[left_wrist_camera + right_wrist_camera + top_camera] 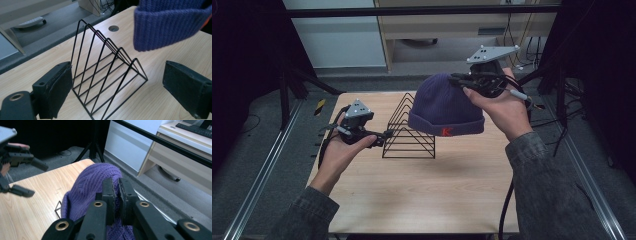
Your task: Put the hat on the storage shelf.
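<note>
Right gripper (117, 195) pinches the purple beanie (443, 105) aloft; left gripper (117, 87) gapes wide, empty, below it.

ribbed knit beanie (444, 107) (purple wool), black wire rack (408, 132), matt wood table (422, 195)

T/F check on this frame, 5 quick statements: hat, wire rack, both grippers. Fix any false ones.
1. The right gripper is shut on the purple knit hat. True.
2. The hat lies flat on the table. False: it hangs in the air from the right gripper, above the table and next to the wire rack.
3. The left gripper has its jaws open with nothing pinched between them. True.
4. The rack lies tipped over on its side. False: it stands upright on its base, its triangular dividers pointing up.
5. The hat is red with a purple mark. False: it is purple, with a small red mark on the cuff.
</note>
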{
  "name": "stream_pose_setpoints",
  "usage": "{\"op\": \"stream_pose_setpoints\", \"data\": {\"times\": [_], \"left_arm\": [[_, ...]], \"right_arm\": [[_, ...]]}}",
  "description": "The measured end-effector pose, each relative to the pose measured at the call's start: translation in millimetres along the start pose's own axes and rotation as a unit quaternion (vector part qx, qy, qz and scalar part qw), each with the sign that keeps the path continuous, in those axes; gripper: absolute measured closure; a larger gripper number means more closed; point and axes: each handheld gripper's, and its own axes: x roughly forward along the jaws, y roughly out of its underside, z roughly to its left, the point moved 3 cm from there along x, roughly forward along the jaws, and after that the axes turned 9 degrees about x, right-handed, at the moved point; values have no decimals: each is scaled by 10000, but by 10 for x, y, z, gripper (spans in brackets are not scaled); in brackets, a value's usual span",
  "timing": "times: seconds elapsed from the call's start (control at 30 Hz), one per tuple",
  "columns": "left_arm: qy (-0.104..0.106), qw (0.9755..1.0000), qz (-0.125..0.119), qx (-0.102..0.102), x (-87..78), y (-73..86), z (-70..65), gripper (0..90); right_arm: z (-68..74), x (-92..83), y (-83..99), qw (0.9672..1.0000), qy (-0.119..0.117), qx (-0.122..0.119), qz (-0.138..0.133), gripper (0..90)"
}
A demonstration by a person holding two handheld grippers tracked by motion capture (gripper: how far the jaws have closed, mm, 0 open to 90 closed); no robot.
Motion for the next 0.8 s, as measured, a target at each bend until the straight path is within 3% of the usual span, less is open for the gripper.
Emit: {"op": "stream_pose_setpoints", "data": {"times": [0.37,0.53,0.67,0.8], "left_arm": [[129,9998,-157,34,33,-74,7,93],[112,9997,-130,151,83,-131,114,93],[106,9996,-241,53,82,-198,251,95],[182,9994,-286,96,75,-244,317,84]], "right_arm": [[120,159,-199,9999,-87,-55,-111,844],[185,300,-247,9996,-204,-9,-205,844],[214,431,-293,9990,-296,67,-314,844],[222,526,-329,9990,-346,64,-283,844]]}}
